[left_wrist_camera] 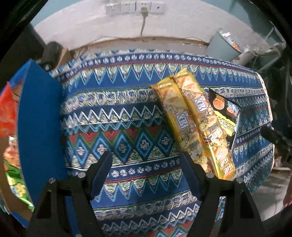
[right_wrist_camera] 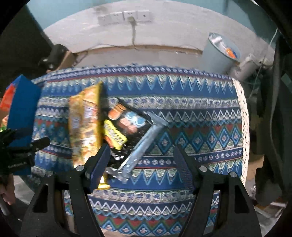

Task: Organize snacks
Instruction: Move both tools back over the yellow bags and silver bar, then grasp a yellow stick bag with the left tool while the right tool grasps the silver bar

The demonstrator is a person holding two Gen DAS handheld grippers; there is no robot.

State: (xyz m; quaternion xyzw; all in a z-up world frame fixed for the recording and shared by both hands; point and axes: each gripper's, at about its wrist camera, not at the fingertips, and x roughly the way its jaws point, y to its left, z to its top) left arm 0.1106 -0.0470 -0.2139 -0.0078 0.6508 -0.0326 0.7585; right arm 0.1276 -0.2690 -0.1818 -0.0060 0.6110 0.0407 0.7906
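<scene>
Left gripper (left_wrist_camera: 146, 175) jaws apart, right gripper (right_wrist_camera: 141, 164) probably likewise, both above tablecloth (left_wrist_camera: 127, 116)

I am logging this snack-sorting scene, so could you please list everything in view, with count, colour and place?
Yellow snack packs: two, side by side, on the cloth, right of centre in the left wrist view.
Black snack pack: one, black with yellow and orange print, beside the yellow packs, partly under them.
Blue box: one, at the table's left edge, with red and green packets inside.
Patterned tablecloth: one, blue with zigzags, covering the table.
Wall sockets: one white row, one cable plugged in.
Grey bin: one, on the floor behind the table's right end.
Left gripper: black with blue pads, jaws open over bare cloth.
Right gripper: same colours, jaws open, empty, over the black pack's lower end.
</scene>
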